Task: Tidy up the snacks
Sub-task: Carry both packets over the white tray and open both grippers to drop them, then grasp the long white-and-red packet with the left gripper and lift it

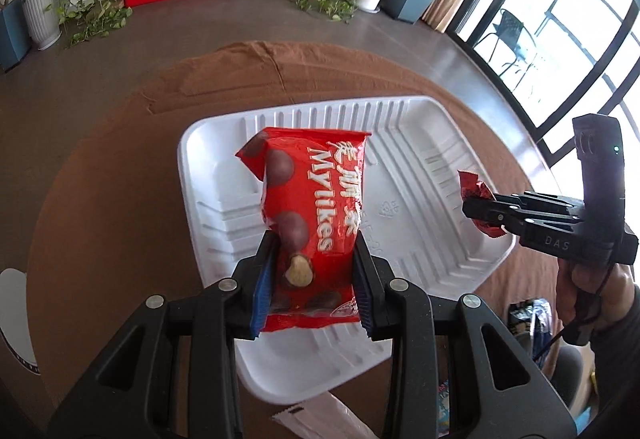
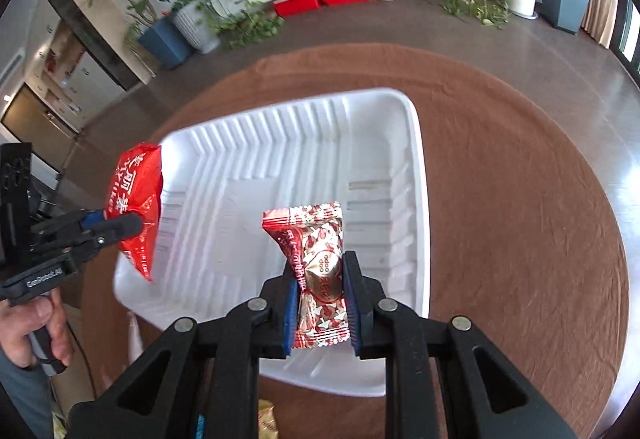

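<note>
- Gripping a red Mylikes bag (image 1: 314, 227), the left gripper (image 1: 316, 275) is seen with its blue-padded fingers (image 1: 262, 295) pressed on the bag's lower sides; the bag is held up over the white tray (image 1: 420, 167), above the tray's near-left part.
- In the right wrist view the same bag (image 2: 136, 207) is seen at the tray's left rim, clamped by the left gripper (image 2: 120, 227).
- A red-and-white patterned candy wrapper (image 2: 320, 275) is pinched by the right gripper (image 2: 320, 299), fingers (image 2: 354, 303) narrowed onto its middle; it is held above the near-right part of the tray (image 2: 416, 159).
- In the left wrist view the right gripper (image 1: 480, 211) is shown at the tray's right rim with the red wrapper (image 1: 474, 191) in its tips.
- The tray is set on a round table covered by a brown cloth (image 2: 520, 199), toward the table's near edge.
- Nothing is seen lying on the tray floor.
- More packets (image 1: 528, 319) are partly seen off the table's near-right edge; kind cannot be told.
</note>
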Demonstrator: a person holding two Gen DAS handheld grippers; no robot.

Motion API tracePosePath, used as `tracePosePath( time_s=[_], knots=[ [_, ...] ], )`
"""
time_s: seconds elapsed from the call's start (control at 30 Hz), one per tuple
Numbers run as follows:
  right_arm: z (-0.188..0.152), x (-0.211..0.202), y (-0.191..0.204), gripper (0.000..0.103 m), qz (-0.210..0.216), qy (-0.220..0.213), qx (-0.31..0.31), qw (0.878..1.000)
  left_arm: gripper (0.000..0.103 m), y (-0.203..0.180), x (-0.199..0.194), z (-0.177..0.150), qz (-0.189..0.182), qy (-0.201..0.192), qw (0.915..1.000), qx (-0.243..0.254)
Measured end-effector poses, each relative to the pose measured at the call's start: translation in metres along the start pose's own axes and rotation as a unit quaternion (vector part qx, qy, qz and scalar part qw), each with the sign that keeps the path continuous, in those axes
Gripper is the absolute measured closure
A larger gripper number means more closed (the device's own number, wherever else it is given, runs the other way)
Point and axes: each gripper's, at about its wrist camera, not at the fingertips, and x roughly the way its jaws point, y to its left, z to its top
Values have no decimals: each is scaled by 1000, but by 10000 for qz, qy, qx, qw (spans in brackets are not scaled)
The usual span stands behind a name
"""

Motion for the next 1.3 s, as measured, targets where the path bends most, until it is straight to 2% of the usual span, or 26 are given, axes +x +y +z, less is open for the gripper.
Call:
tracePosePath(
  time_s=[0.1, 0.23, 0.43, 0.5, 0.57, 0.7, 0.77, 0.83, 0.87, 0.9, 0.93, 1.07, 1.13, 1.23, 1.3],
  knots=[
    [-4, 12, -7, 81, -136, 200, 79, 9997, 71, -2, 11, -5, 16, 120, 9999, 96],
    [-9, 11, -7, 81, -134, 153, 84, 9998, 71, -4, 19, -10, 104, 163, 9996, 188],
    [-6, 14, 4, 80, -210, 129, 39, 9997, 69, -5, 40, 10, 283, 210, 9988, 327],
    [-7, 15, 9, 73, -206, 124, 21, 9997, 68, -5, 42, 9, 309, 207, 9988, 325],
    [-7, 14, 12, 55, -179, 135, 0, 9997, 67, -4, 43, 8, 330, 195, 9988, 297],
    [-7, 6, 22, 53, -313, 20, -241, 9992, 52, -4, 35, 6, 456, 46, 9985, 296],
    [-6, -7, 25, 47, -318, -112, -287, 9990, 42, -4, 23, 5, 473, -111, 9984, 291],
    [-5, -22, 25, 45, -281, -315, -272, 9987, 22, -4, 4, 3, 436, -354, 9982, 230],
    [-5, -32, 25, 43, -274, -421, -260, 9984, 18, -5, -7, 2, 362, -490, 9979, 204],
    [-7, -45, 25, 40, -236, -529, -235, 9980, 9, -6, -18, -1, 297, -615, 9974, 207],
    [-9, -56, 26, 34, -162, -626, -209, 9977, 1, -9, -28, -5, 261, -698, 9969, 254],
    [-33, -115, 30, 8, 19, -1207, -213, 9925, 0, -34, -81, -35, 295, -1253, 9880, 851],
    [-61, -147, 33, 0, 109, -1639, -272, 9861, 0, -44, -102, -56, 256, -1407, 9845, 1011],
    [-108, -175, 34, 0, 217, -1918, -368, 9805, 0, -57, -127, -93, 29, -1327, 9865, 959],
    [-146, -186, 29, 0, 371, -2014, -208, 9786, 0, -64, -137, -119, -93, -1286, 9862, 1038]
  ],
)
